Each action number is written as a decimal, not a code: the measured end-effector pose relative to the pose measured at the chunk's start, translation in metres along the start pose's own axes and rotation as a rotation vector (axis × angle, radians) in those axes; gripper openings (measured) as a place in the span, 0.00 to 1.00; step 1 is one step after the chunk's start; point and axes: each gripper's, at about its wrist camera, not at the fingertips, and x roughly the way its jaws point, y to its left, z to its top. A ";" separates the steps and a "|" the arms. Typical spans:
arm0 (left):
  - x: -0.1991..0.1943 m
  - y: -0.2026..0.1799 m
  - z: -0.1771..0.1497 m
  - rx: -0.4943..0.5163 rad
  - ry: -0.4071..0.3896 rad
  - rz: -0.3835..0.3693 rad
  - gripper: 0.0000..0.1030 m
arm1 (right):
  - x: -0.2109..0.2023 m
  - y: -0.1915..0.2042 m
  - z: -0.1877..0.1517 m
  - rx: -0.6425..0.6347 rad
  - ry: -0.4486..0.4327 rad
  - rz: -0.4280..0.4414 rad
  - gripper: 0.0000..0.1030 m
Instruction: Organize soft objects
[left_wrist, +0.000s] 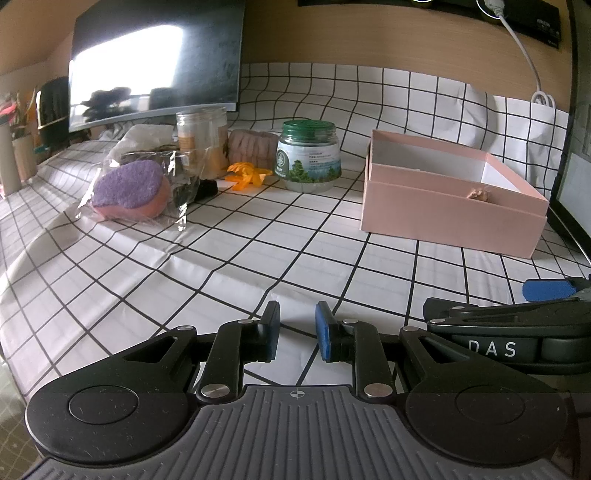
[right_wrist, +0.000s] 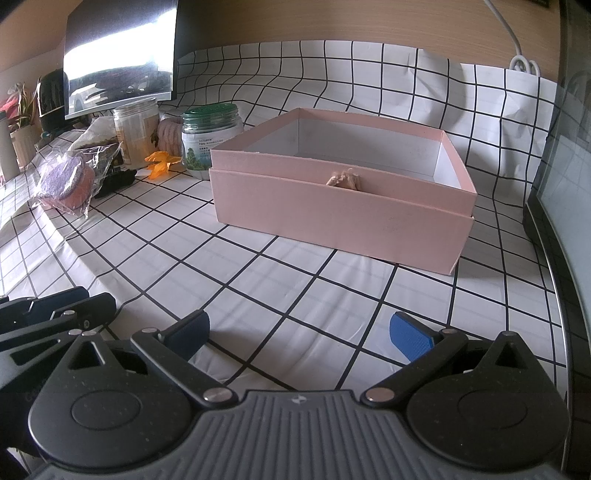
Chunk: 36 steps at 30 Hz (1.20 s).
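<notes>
The bagged purple-and-pink sponge (left_wrist: 129, 192) lies far-left on the desk (left_wrist: 258, 258), long axis crosswise, nearer the left claw (left_wrist: 296, 332), narrowly parted and empty; right claw (right_wrist: 299, 332) spread, empty, facing the pink box (right_wrist: 340, 206).

L wrist cam: low, fwd over table | R: same, nearer pink box (right_wrist: 340, 206) | both see box+jars

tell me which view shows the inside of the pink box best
The right wrist view: the pink box sits near centre there, with its white floor and inner walls visible. The left wrist view has the box off to the right at a lower angle, showing less of the inside.
</notes>
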 end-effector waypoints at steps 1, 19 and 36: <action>0.000 0.001 0.000 -0.001 0.000 0.000 0.23 | 0.000 0.000 0.000 0.000 0.000 0.000 1.00; 0.003 0.088 0.064 -0.088 0.024 -0.214 0.22 | 0.011 0.007 0.031 0.005 0.239 -0.007 1.00; 0.079 0.369 0.248 0.023 0.043 -0.457 0.22 | 0.013 0.152 0.208 0.334 -0.066 -0.070 0.90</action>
